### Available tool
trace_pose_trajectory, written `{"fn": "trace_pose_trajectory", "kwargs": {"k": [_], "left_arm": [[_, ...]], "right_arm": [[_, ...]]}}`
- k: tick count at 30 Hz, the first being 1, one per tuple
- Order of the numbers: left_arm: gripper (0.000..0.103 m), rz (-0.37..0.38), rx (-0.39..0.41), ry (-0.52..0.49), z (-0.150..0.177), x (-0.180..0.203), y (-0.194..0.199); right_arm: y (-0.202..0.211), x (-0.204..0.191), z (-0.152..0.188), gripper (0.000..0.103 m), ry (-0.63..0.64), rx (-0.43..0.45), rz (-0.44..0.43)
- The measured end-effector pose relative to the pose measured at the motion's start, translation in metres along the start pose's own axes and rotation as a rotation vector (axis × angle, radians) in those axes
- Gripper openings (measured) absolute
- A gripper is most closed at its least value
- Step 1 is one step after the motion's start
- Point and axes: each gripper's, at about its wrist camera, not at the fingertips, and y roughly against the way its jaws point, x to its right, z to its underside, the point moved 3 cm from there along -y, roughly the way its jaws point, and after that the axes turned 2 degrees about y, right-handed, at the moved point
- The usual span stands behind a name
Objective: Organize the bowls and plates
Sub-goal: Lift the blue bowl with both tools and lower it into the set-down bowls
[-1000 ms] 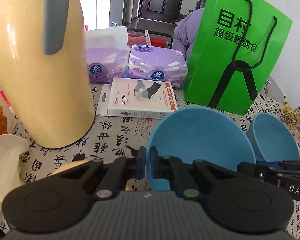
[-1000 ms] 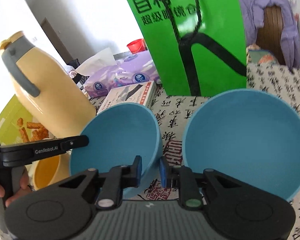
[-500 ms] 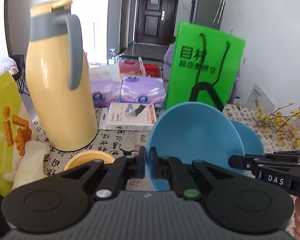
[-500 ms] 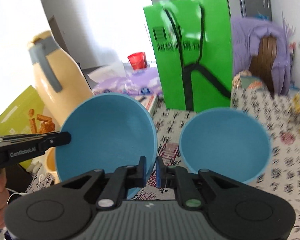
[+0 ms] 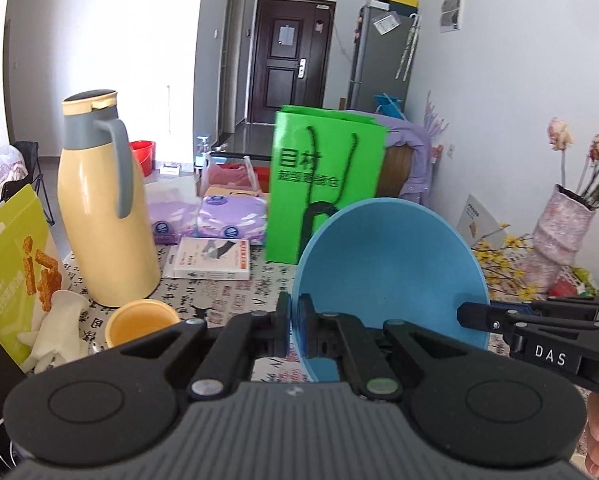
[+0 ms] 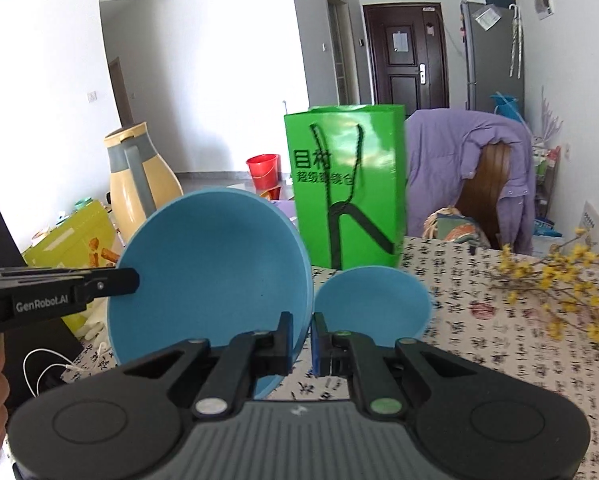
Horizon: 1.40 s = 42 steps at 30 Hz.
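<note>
Large blue bowl (image 5: 387, 272) gripped from 2 sides, tilted above the desk (image 6: 499, 344).
Left gripper (image 5: 293, 328) and right gripper (image 6: 302, 342) both pinch its rim; a smaller blue bowl (image 6: 373, 300) sits below.

Clutter is spread over a calligraphy-print tablecloth (image 6: 499, 360).
A yellow thermos jug (image 5: 103, 216) is set at the left, a green paper bag (image 5: 323, 184) stands far centre, tissue packs (image 5: 231, 224) and a white box (image 5: 211, 260) are laid between them, and a vase (image 5: 559, 236) is placed right.
</note>
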Motion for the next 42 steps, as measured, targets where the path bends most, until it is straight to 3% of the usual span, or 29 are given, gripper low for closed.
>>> {"fn": "trace_pose_trajectory", "kwargs": {"k": [8, 16, 27, 42], "left_arm": [[0.004, 0.033, 0.027, -0.02, 0.03, 0.047, 0.041], [0.004, 0.037, 0.06, -0.016, 0.068, 0.064, 0.083], [0.004, 0.047, 0.068, 0.007, 0.115, 0.058, 0.128], [0.004, 0.042, 0.039, 0.067, 0.18, 0.028, 0.169]], "right_arm": [[0.072, 0.021, 0.031, 0.008, -0.002, 0.045, 0.055], [0.124, 0.025, 0.071, 0.008, -0.022, 0.08, 0.044], [0.168, 0.003, 0.116, 0.008, -0.026, 0.091, 0.015], [0.192, -0.041, 0.173, 0.009, -0.014, 0.043, -0.008]]}}
